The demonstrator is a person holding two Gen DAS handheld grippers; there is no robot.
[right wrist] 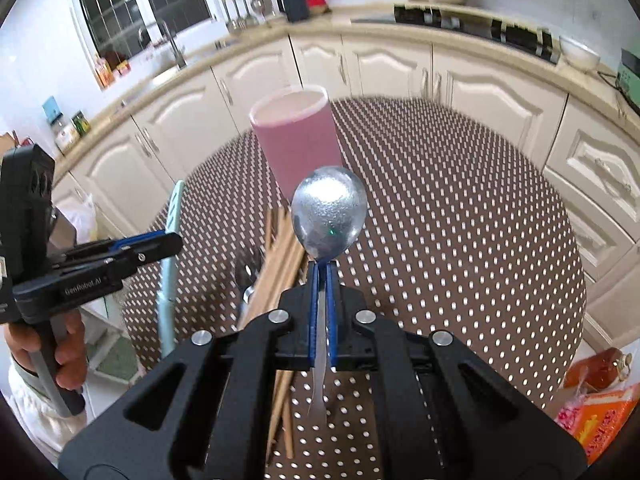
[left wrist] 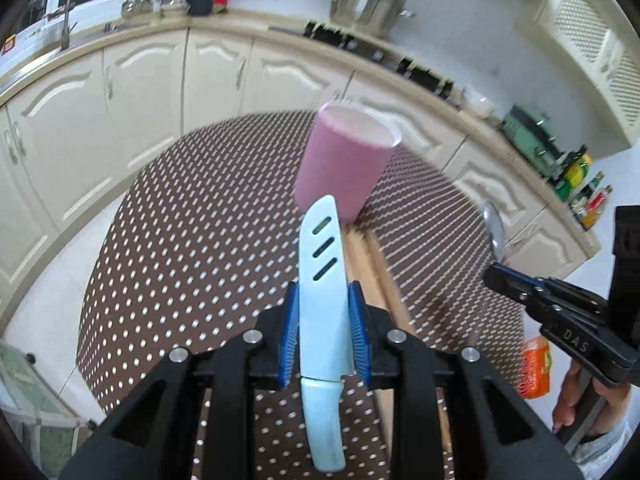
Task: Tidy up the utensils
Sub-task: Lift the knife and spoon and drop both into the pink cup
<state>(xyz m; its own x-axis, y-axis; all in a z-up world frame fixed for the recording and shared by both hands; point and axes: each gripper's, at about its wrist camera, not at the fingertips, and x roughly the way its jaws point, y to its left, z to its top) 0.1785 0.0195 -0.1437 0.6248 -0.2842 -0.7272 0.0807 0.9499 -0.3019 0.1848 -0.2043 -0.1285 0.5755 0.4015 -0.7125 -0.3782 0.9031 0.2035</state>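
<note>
A pink cup stands upright on the round brown dotted table; it also shows in the right wrist view. My left gripper is shut on a light blue sheathed knife, tip pointing toward the cup, held above the table. My right gripper is shut on a metal spoon, bowl up, just short of the cup. The left gripper with the knife shows at the left of the right wrist view. The right gripper and spoon show at the right of the left wrist view.
Wooden chopsticks and a metal fork lie on the table in front of the cup. Orange packets sit at the table's right edge. Cream kitchen cabinets and a counter with pots run behind the table.
</note>
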